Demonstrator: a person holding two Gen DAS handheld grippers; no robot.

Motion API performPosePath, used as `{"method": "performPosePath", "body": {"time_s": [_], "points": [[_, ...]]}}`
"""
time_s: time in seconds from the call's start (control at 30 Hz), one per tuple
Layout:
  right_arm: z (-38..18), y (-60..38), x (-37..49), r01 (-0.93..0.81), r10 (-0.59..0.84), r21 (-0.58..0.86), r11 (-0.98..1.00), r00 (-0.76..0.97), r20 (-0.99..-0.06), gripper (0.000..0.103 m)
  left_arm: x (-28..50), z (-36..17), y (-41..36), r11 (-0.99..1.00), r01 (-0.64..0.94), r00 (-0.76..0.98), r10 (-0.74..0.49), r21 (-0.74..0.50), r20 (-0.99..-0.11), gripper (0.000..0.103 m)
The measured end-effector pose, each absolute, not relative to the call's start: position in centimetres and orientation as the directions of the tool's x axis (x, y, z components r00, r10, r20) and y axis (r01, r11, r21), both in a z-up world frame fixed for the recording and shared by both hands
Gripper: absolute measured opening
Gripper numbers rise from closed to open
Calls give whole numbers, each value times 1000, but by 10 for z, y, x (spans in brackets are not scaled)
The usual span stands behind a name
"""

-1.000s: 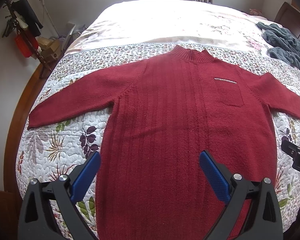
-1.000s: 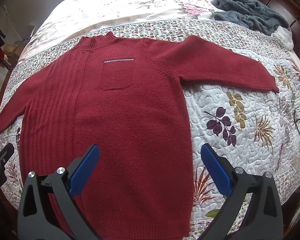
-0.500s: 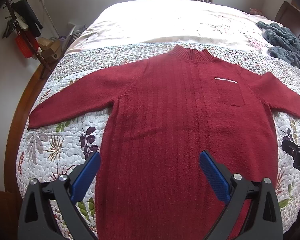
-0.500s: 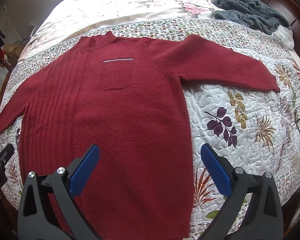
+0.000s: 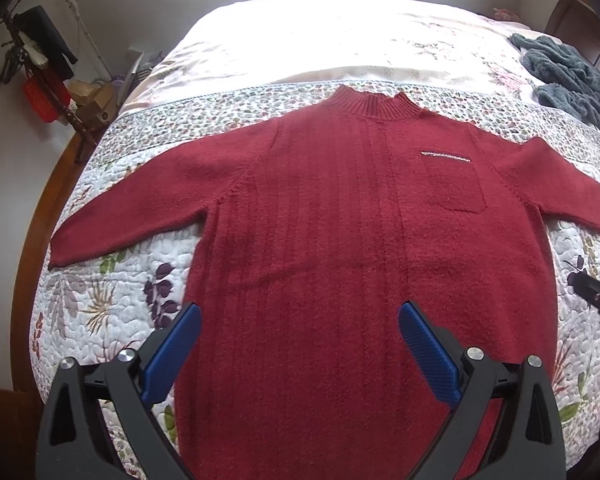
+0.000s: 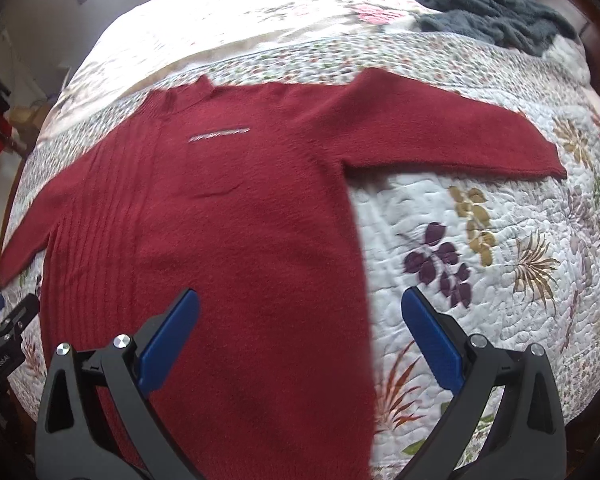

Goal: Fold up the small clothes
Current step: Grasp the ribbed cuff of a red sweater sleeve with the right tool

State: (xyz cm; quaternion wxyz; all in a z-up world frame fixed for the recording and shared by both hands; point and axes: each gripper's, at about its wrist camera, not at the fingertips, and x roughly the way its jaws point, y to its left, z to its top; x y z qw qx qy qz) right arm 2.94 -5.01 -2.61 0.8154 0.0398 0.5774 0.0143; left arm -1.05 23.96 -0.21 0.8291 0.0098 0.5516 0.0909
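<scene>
The left gripper (image 5: 298, 344) and right gripper (image 6: 300, 336) hover spread wide, holding nothing, over the hem of a dark red knitted sweater (image 5: 340, 240) lying flat, sleeves out, on the floral quilted bed (image 6: 480, 280). A grey fleece heap (image 6: 492, 4) lies far off. The right view has shifted and blurred since a moment ago.

right gripper (image 6: 300, 340) swings rightward with motion blur, red sweater (image 6: 220, 240) shifts left in its view (left wrist view nearly unchanged)
</scene>
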Motion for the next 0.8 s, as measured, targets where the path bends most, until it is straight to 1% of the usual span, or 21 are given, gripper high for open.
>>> {"method": "performPosePath", "body": {"time_s": [0.1, 0.2, 0.37, 0.43, 0.53, 0.63, 0.7, 0.73, 0.8], "points": [[-27, -109, 51, 120, 33, 80, 990, 349, -936, 100, 11, -5, 225, 989, -129, 389, 121, 76, -913, 99], [-30, -189, 82, 222, -25, 57, 973, 351, -936, 100, 38, -5, 201, 992, -105, 428, 106, 68, -898, 99], [-49, -310, 124, 371, 4, 123, 920, 306, -952, 100, 86, -8, 155, 997, -70, 461, 65, 37, -885, 99], [-63, -351, 140, 425, 7, 126, 896, 273, -962, 100, 104, -11, 140, 997, -72, 462, 54, 23, -885, 99], [-87, -397, 158, 483, 48, 160, 861, 236, -970, 100, 130, -15, 119, 997, -78, 465, 38, 2, -885, 99], [-110, -431, 171, 535, 128, 232, 812, 225, -966, 99, 143, -16, 106, 997, -81, 470, 37, -1, -882, 99], [-120, -440, 175, 551, 142, 236, 800, 210, -967, 99, 150, -15, 97, 997, -80, 475, 38, 0, -879, 99], [-125, -443, 178, 554, 146, 237, 798, 204, -968, 99, 152, -16, 93, 997, -78, 475, 40, 3, -879, 99], [-133, -445, 182, 553, 155, 237, 799, 191, -969, 94, 154, -19, 87, 997, -72, 473, 44, 11, -880, 99]]}}
